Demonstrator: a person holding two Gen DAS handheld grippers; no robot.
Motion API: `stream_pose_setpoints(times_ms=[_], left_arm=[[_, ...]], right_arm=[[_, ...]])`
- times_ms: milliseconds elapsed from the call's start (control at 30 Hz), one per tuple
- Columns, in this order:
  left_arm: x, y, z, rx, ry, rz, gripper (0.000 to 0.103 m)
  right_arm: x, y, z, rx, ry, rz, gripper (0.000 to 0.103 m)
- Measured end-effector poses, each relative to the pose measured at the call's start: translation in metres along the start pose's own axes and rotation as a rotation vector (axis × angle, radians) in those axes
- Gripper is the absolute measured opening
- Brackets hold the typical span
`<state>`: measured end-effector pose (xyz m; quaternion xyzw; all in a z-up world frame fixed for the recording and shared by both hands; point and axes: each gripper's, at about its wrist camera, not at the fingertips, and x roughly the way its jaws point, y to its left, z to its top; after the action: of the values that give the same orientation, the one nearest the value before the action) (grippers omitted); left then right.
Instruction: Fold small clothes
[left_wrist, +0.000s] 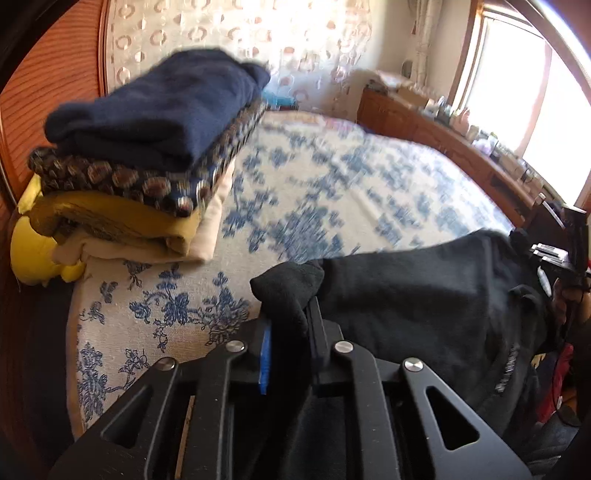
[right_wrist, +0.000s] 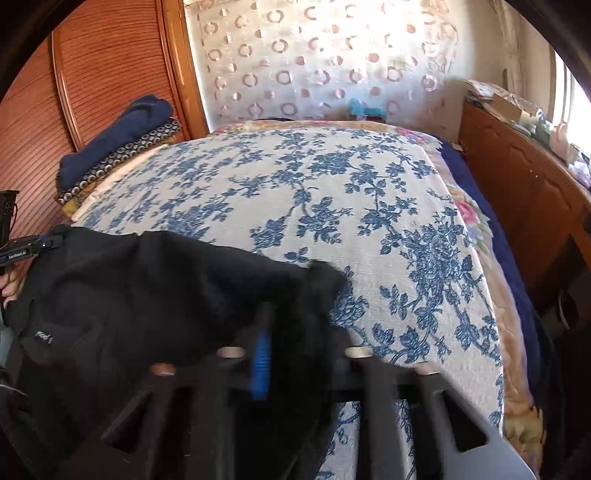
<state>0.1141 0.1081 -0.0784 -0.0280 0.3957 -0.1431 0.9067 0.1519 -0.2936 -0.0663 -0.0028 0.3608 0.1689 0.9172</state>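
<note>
While both my left gripper (left_wrist: 286, 317) and right gripper (right_wrist: 291, 295) pinch the unfolded black garment (left_wrist: 424, 295), folded clothes (left_wrist: 147, 147) sit stacked far left.

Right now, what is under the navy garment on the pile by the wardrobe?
The navy garment lies on a dark folded piece with round motifs, then mustard fabric and cream fabric. Anything further inside the folds is covered.
</note>
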Motion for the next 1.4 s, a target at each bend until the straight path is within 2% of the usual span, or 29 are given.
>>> stream_pose_setpoints(times_ms=[133,233,333,367,400,533,600,633,733,800,867,900,933,967,1000,1033,1100,1200,1300,1400], left_arm=[[-0.044,-0.012,0.003,-0.002,-0.108,-0.069,0.016],[-0.08,-0.026,0.012,0.04,-0.167,-0.091,0.015],[-0.115,-0.041,0.018,0.078,-0.217,-0.149,0.015],[-0.129,-0.045,0.022,0.081,-0.229,-0.216,0.015],[-0.138,-0.046,0.027,0.083,-0.241,-0.241,0.015],[-0.192,-0.057,0.057,0.11,-0.339,-0.283,0.015],[-0.214,-0.061,0.08,0.134,-0.39,-0.263,0.015],[-0.22,-0.064,0.096,0.152,-0.415,-0.216,0.015],[-0.208,-0.072,0.16,0.181,-0.439,-0.121,0.016],[-0.175,-0.077,0.194,0.214,-0.418,-0.044,0.019],[-0.126,-0.073,0.218,0.226,-0.384,0.022,0.029],[-0.095,-0.068,0.225,0.223,-0.344,0.044,0.042],[-0.065,-0.063,0.227,0.223,-0.293,0.064,0.047],[-0.044,-0.057,0.223,0.218,-0.25,0.072,0.047],[-0.022,-0.051,0.217,0.208,-0.204,0.065,0.048],[-0.003,-0.046,0.207,0.198,-0.16,0.053,0.052],[0.016,-0.039,0.183,0.187,-0.117,0.04,0.064],[0.028,-0.038,0.156,0.171,-0.067,0.024,0.076],[0.025,-0.038,0.132,0.172,-0.036,0.02,0.077],[0.018,-0.039,0.114,0.166,-0.032,0.018,0.077]], right_arm=[[-0.024,-0.006,-0.009,0.072,-0.05,0.09,0.013],[-0.055,-0.009,-0.012,0.118,-0.103,0.153,0.012],[-0.095,-0.002,-0.01,0.08,-0.167,0.15,0.012],[-0.109,0.0,-0.008,0.07,-0.19,0.169,0.011],[-0.126,0.002,-0.004,0.053,-0.218,0.187,0.011],[-0.195,0.005,0.02,0.014,-0.314,0.226,0.01],[-0.232,0.008,0.038,-0.035,-0.369,0.218,0.01],[-0.249,0.009,0.052,-0.065,-0.397,0.2,0.01],[-0.277,0.005,0.104,-0.121,-0.449,0.116,0.01],[-0.272,-0.002,0.143,-0.11,-0.456,0.045,0.011],[-0.243,-0.012,0.182,-0.091,-0.419,-0.03,0.012],[-0.22,-0.02,0.197,-0.071,-0.386,-0.059,0.016],[-0.196,-0.028,0.208,-0.049,-0.349,-0.09,0.026],[-0.171,-0.036,0.214,-0.02,-0.312,-0.144,0.038],[-0.145,-0.046,0.217,0.018,-0.269,-0.192,0.041],[-0.119,-0.058,0.215,0.064,-0.215,-0.209,0.041],[-0.079,-0.075,0.198,0.129,-0.133,-0.178,0.041],[-0.044,-0.08,0.171,0.128,-0.056,-0.158,0.041],[-0.027,-0.08,0.144,0.08,0.014,-0.156,0.041],[-0.025,-0.079,0.13,0.062,0.036,-0.133,0.041]])
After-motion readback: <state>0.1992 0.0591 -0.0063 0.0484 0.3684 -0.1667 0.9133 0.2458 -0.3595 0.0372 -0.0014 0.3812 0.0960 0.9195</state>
